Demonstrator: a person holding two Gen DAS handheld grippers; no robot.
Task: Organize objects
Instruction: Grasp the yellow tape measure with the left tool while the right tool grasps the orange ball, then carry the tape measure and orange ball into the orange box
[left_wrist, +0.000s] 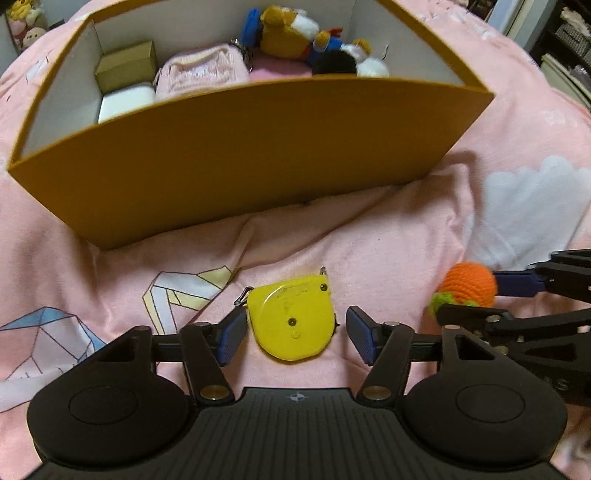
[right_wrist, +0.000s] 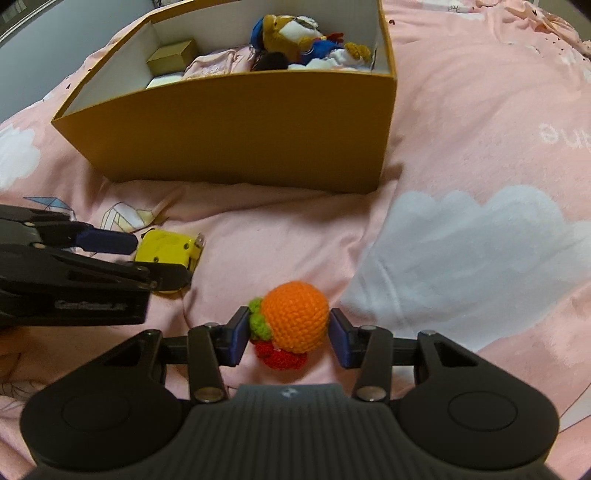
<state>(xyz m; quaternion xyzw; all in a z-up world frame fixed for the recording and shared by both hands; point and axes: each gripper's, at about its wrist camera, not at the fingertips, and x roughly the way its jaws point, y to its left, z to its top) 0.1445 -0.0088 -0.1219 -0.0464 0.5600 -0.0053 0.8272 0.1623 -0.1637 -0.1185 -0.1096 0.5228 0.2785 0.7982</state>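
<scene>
Two small things lie on the pink blanket, in front of a big yellow box. One is a yellow tape measure, lying flat. The left gripper is down over it with one blue pad on each side. Its left pad sits right at the tape's edge and its right pad stands a little apart, so the claw is open and does not squeeze the tape.

The other thing is an orange yarn ball with a green bit and a red bit on it. It sits to the right of the tape measure. The right gripper has closed in around the ball. Its pads sit right up against both sides, and the ball rests on the blanket.

Behind them, the box is open on top. Inside it are a stuffed toy, a pink pouch, a small gold box and a white block. White cloud shapes are printed on the blanket.
</scene>
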